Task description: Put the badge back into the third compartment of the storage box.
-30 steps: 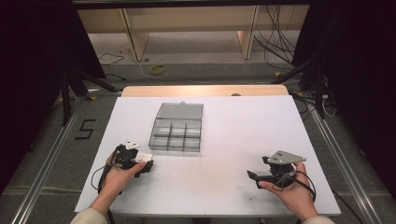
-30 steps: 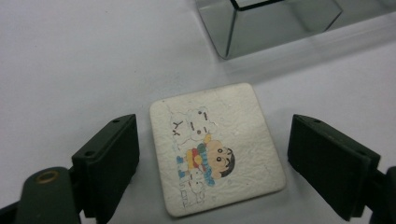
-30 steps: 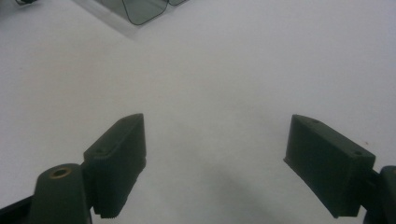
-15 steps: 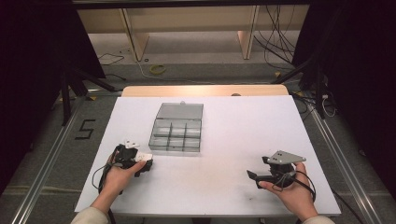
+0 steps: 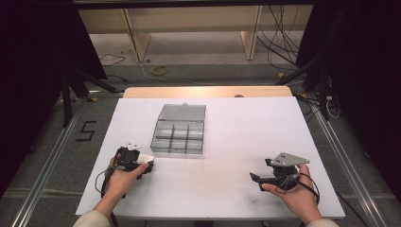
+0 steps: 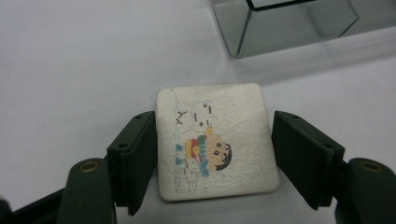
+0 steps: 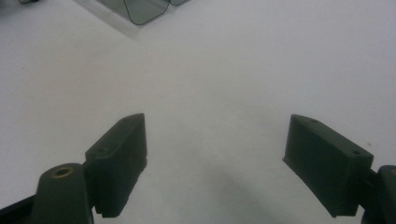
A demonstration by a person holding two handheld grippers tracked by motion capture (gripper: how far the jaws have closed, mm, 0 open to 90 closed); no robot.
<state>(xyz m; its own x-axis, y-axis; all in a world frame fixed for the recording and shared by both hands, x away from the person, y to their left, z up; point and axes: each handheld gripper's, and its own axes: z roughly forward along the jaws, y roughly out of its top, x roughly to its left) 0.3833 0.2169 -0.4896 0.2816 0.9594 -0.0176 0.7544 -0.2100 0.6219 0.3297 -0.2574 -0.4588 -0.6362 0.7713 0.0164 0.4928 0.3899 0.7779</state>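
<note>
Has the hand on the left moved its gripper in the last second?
Yes, slightly. The left gripper has drifted back toward the person, away from the clear box, which lies where it was.

A small white square tile (image 6: 215,142) with rounded corners is laid flat on the white worktop (image 6: 70,70). A cartoon child in colourful clothes beside a white puppy is printed on it, turned sideways, with faint handwritten marks.

"5" marked on floor (image 5: 86,131); "XY" on cartoon tile (image 6: 215,140).
</note>
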